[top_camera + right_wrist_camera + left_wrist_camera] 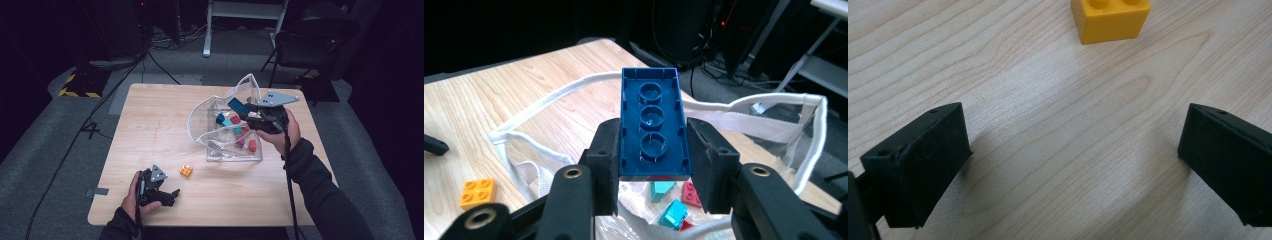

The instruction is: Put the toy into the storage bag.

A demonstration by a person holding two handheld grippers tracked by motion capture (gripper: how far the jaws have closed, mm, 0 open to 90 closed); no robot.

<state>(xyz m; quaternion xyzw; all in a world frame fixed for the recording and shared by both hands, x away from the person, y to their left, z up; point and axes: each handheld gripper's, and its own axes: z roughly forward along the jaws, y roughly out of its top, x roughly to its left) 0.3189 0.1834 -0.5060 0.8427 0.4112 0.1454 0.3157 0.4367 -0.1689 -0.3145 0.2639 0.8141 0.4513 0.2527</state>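
R gripper [653,165] clamps long dark-blue plastic brick [652,127], underside up, over clear plastic pouch [220,107]. L gripper [1073,160] wide open, empty, near small orange brick [1110,20] on wooden table [150,130].

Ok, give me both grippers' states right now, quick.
Left gripper: jaws open, nothing between them, low over the table near the orange brick.
Right gripper: jaws shut on the dark blue brick, above the clear bag.

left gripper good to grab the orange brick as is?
Probably yes. The left gripper stands open on bare table, and the orange brick sits just ahead of its jaws with nothing between.
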